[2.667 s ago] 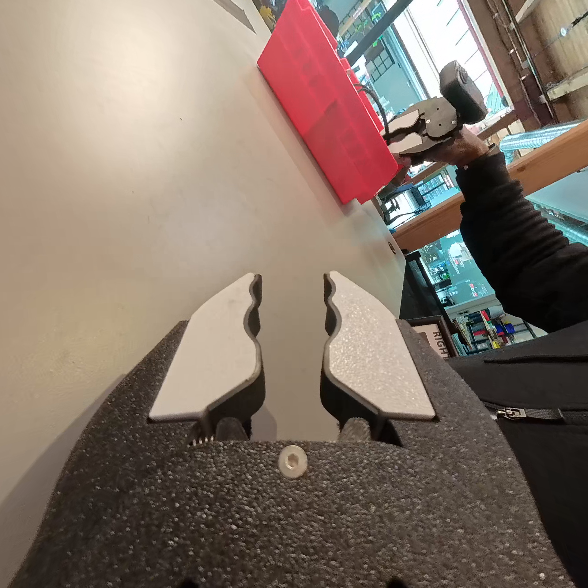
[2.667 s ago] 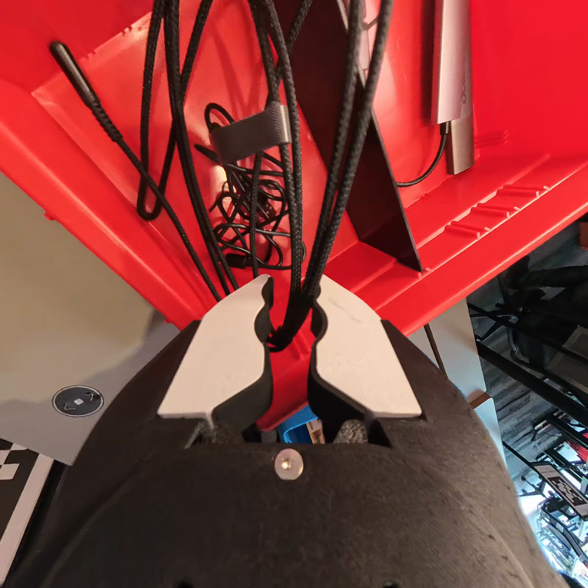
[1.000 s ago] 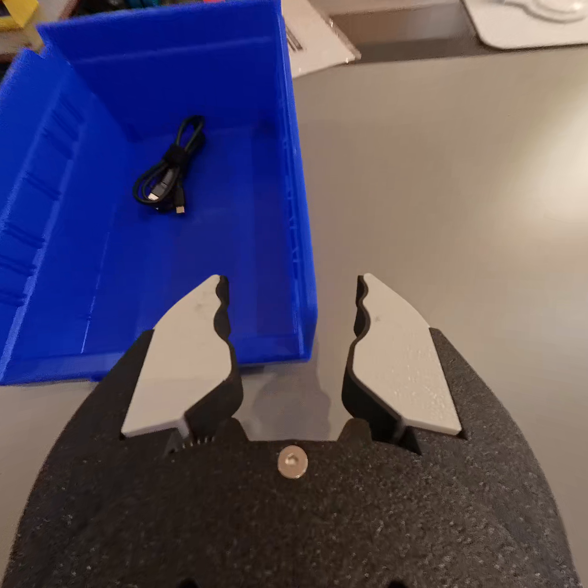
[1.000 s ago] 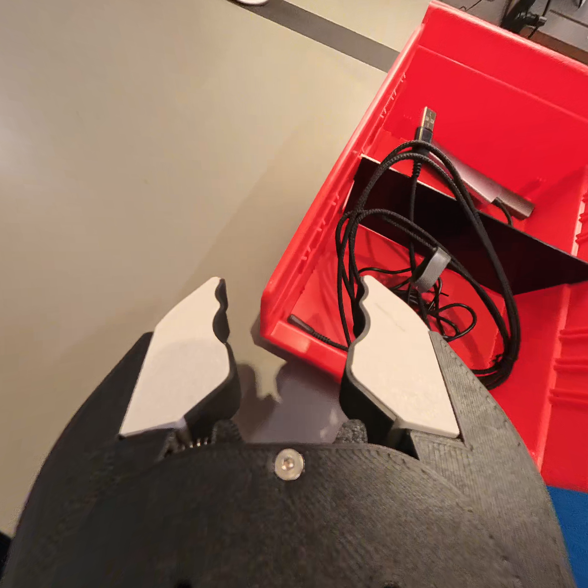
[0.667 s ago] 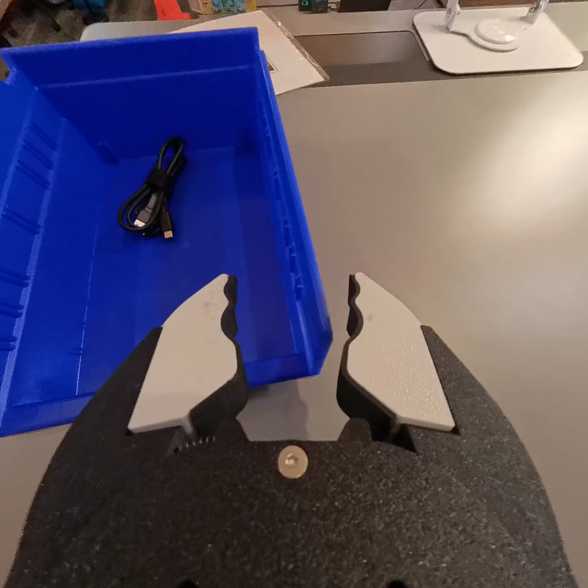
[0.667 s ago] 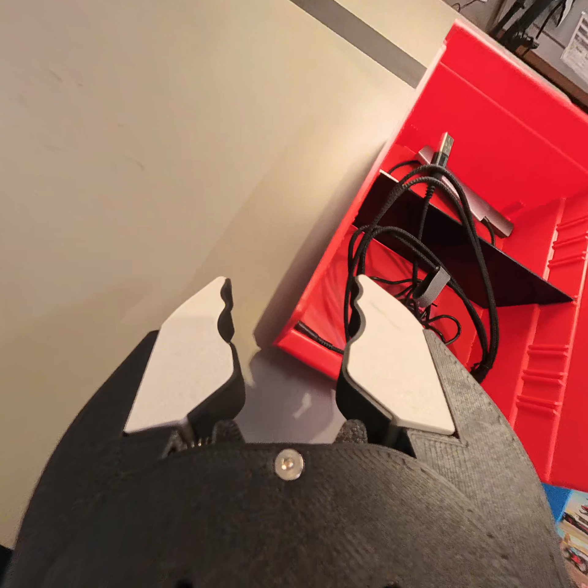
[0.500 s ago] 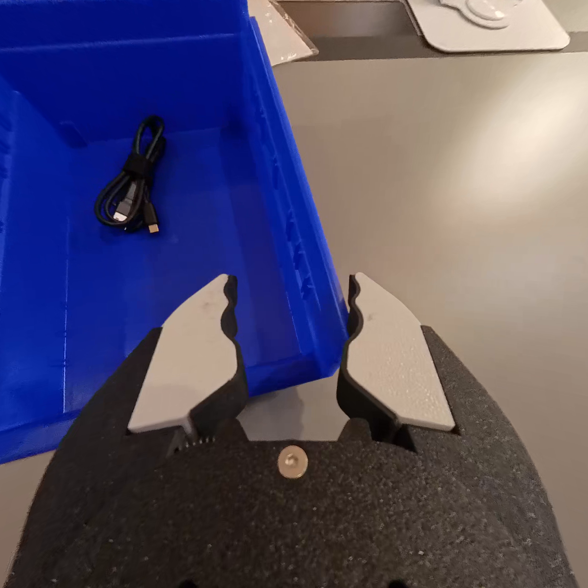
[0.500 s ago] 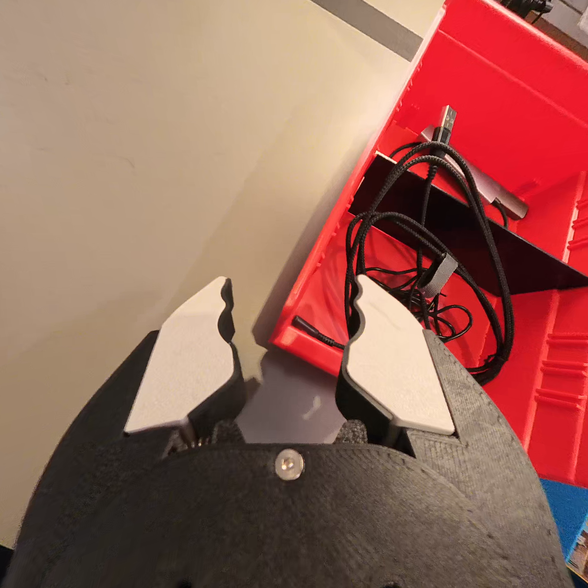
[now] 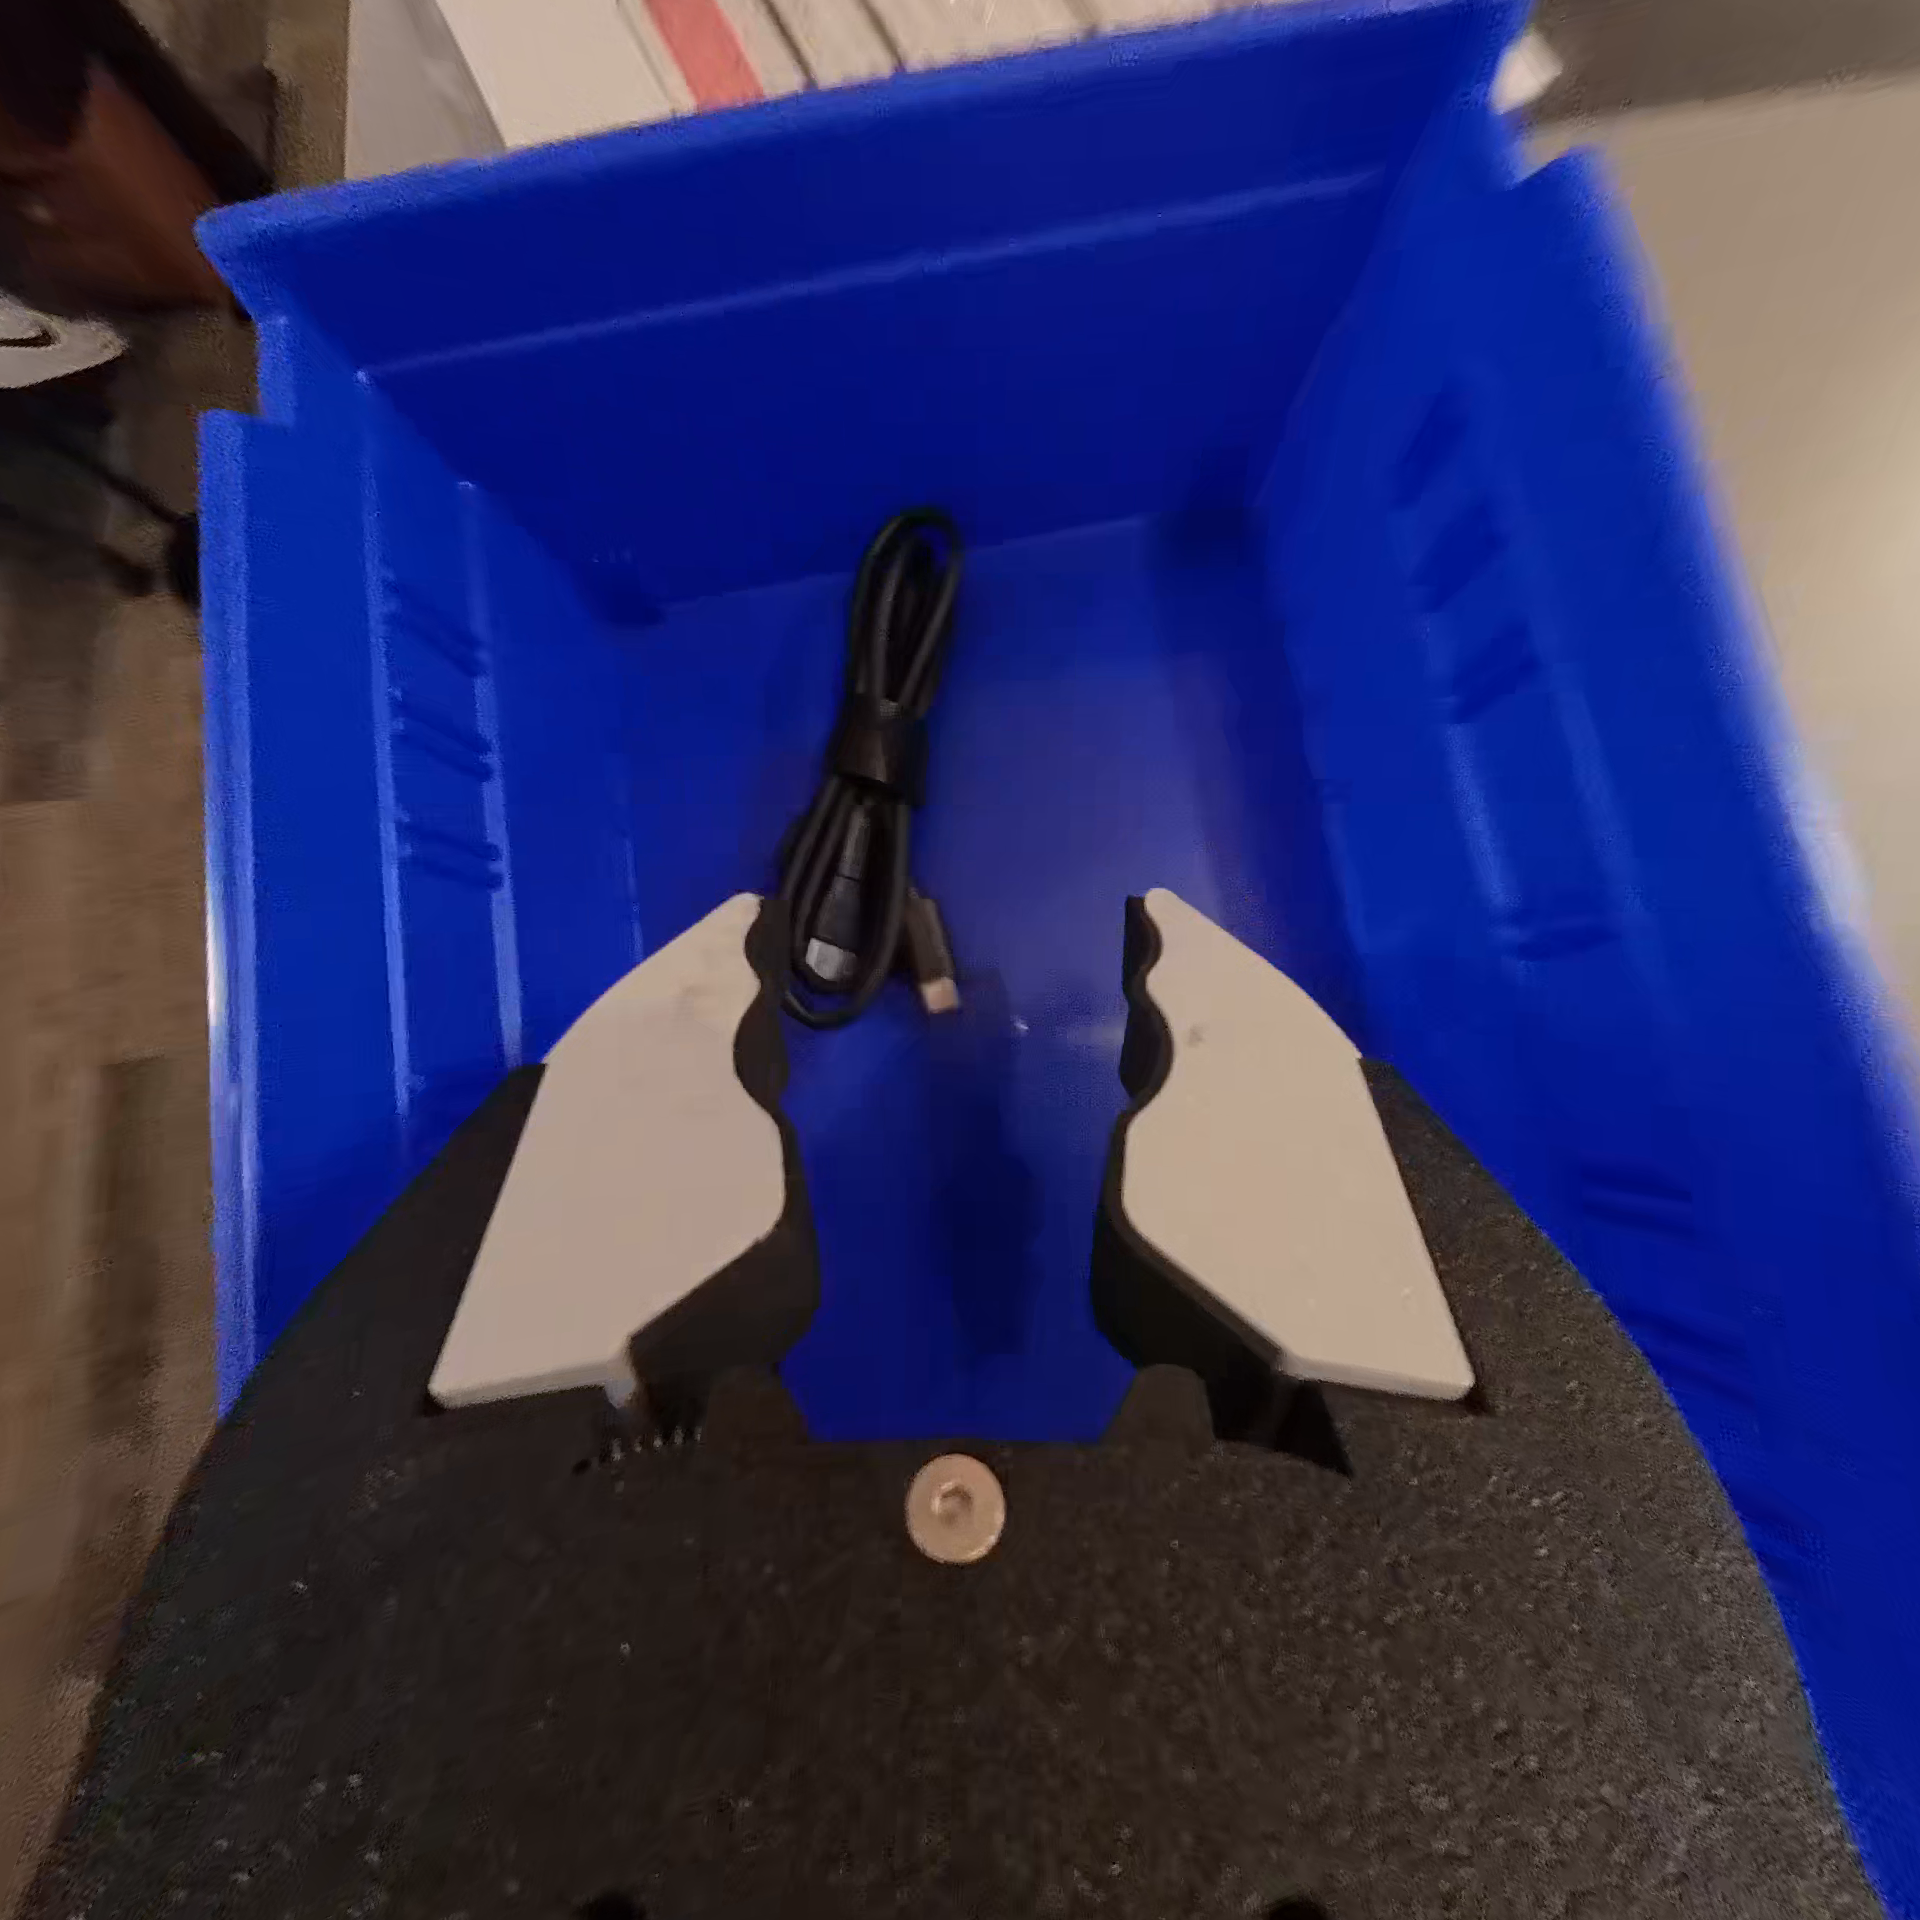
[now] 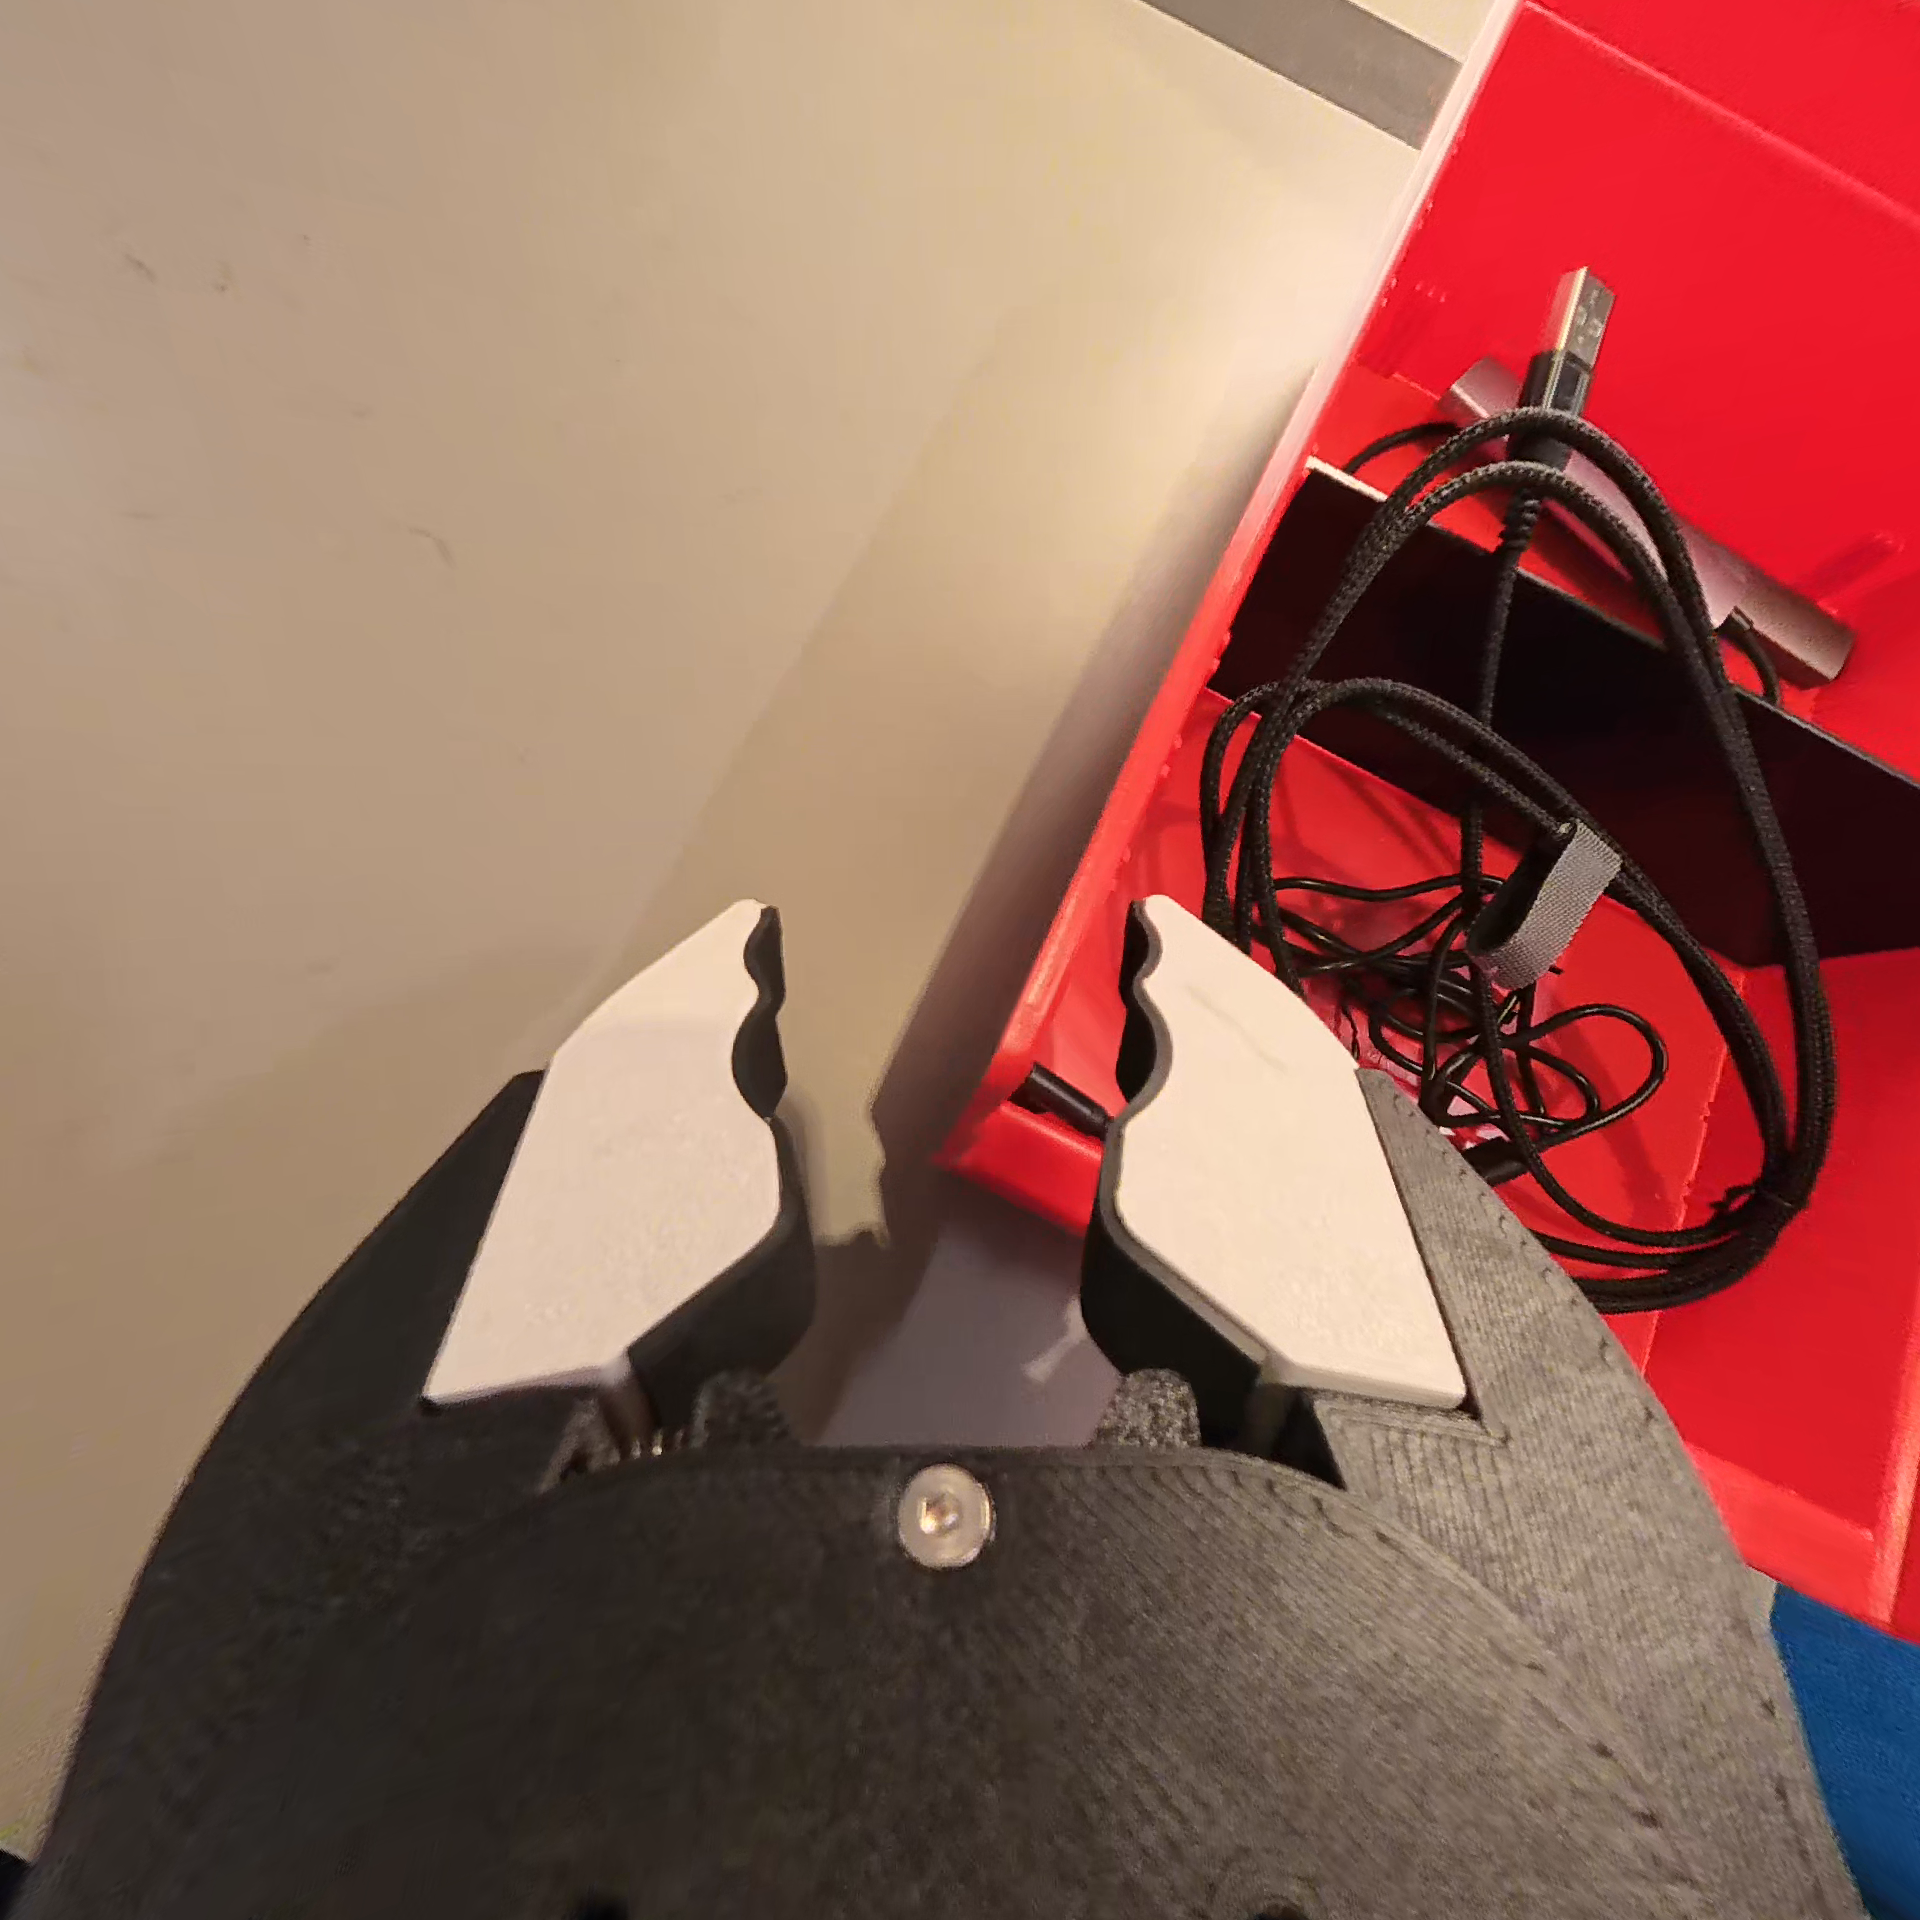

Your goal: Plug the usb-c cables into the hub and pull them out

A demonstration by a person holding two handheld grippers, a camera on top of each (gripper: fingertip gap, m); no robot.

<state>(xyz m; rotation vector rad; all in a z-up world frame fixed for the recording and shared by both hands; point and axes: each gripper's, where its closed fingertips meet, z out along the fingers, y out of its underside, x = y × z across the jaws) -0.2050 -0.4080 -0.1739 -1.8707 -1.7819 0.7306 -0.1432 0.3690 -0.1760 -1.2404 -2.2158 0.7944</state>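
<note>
Blue bin (image 9: 436,727) fills the left wrist view, and our left tongs (image 9: 940,914) hang over its floor, spread wide with nothing between the fingers. At 12 o'clock from the tips lies the bundled black cable (image 9: 873,790), held by a dark strap at mid-length. Its long axis runs 12 to 6: the loop end points to the far wall, the two plugs point back at us, and one bright connector tip (image 9: 940,995) sits just inside the left finger line.

Step in hand, as we judge it: the pick of this cable. We would come down a little further toward 12 o'clock and close across the strapped waist, at right angles to the long axis, so the coil lifts as one piece. Pinching a plug alone could let the bundle swing.

Right wrist view: right tongs (image 10: 951,914) are also parted and empty, hovering over the beige table (image 10: 416,520) at the near corner of the red bin (image 10: 1039,1143). Inside it, at 2 o'clock, a braided black cable (image 10: 1766,883) loops loosely over a black divider (image 10: 1621,665). Its USB plug (image 10: 1569,343) points toward 1 o'clock. Behind it the grey hub (image 10: 1777,613) lies with its long axis running 10 to 4. A thinner tangle of cable (image 10: 1455,1039) sits beneath the loops; a snag is likely there.
</note>
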